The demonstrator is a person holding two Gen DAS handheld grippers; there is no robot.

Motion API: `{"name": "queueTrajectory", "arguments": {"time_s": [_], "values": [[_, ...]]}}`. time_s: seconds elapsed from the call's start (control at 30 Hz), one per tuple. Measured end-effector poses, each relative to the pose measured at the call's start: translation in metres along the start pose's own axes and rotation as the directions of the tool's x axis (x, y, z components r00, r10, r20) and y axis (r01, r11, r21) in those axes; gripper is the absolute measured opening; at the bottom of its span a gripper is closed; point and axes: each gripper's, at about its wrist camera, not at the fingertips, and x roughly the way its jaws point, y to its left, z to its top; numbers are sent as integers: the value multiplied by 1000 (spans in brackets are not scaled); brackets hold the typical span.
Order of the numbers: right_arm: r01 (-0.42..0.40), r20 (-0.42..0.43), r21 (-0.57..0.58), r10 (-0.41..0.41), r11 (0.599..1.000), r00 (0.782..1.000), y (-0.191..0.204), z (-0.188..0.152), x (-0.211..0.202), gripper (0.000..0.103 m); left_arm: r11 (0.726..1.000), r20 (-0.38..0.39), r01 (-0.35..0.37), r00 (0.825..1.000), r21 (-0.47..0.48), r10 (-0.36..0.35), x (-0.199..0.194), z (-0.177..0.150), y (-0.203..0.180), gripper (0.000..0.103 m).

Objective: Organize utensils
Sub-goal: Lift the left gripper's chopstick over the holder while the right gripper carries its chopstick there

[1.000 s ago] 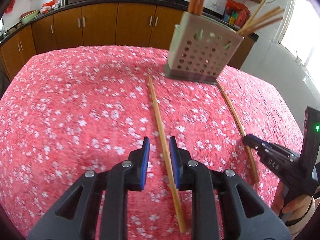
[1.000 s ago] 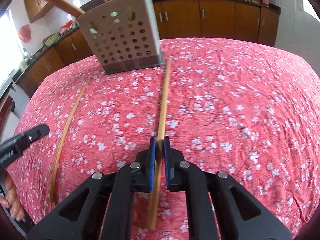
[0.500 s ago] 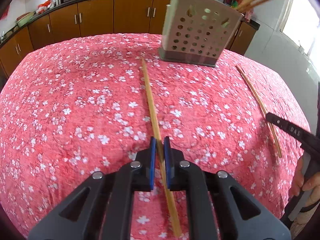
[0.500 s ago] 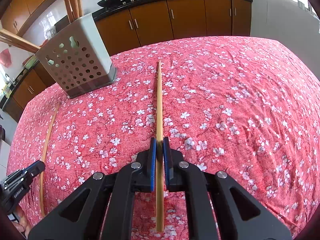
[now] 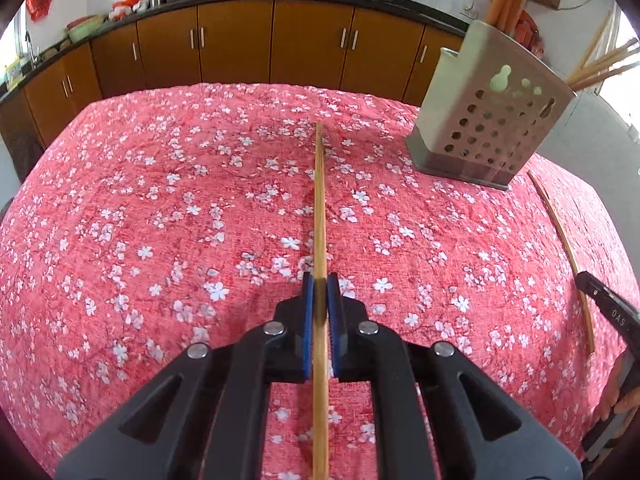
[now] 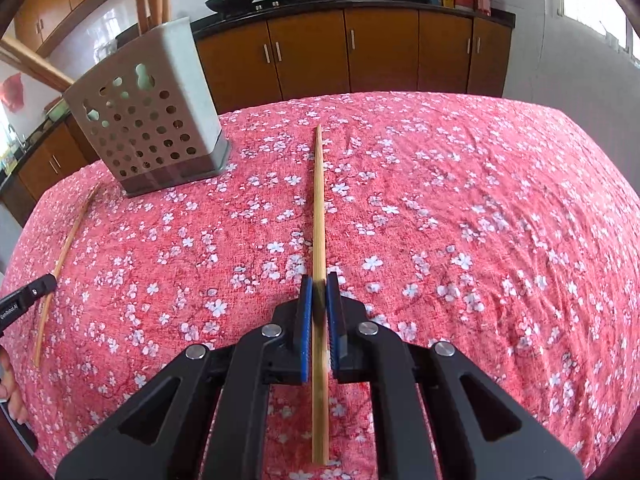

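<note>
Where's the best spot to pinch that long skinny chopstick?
Pinch the chopstick across its narrow width, on the thicker half away from the thin tip. Come in from behind that thick end, in line with the stick. It is long and straight, so pads on both long sides probably stop it twisting. The left gripper holds it this way.

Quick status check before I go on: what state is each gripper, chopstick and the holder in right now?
left gripper: shut on left chopstick
left chopstick: clamped, pointing forward
right gripper: shut on right chopstick
right chopstick: clamped, pointing forward
utensil holder: upright on the tablecloth, chopsticks already standing in it
</note>
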Motion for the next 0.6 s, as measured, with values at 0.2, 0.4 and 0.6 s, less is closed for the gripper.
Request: {"name": "queueTrajectory", "arguments": {"time_s": [0.2, 0.4, 0.6], "values": [[-10, -1, 8, 10, 1000, 1000, 3, 2, 5, 9, 1000, 22, 5, 1000, -1, -5, -4, -10, -3, 10], [28, 0, -24, -28, 999, 1000, 9, 1, 4, 9, 1000, 20, 5, 1000, -2, -5, -4, -14, -8, 10], [21, -1, -18, -21, 1000, 1000, 9, 2, 5, 9, 1000, 18, 19, 1000, -15, -19, -7, -7, 1, 10]]}}
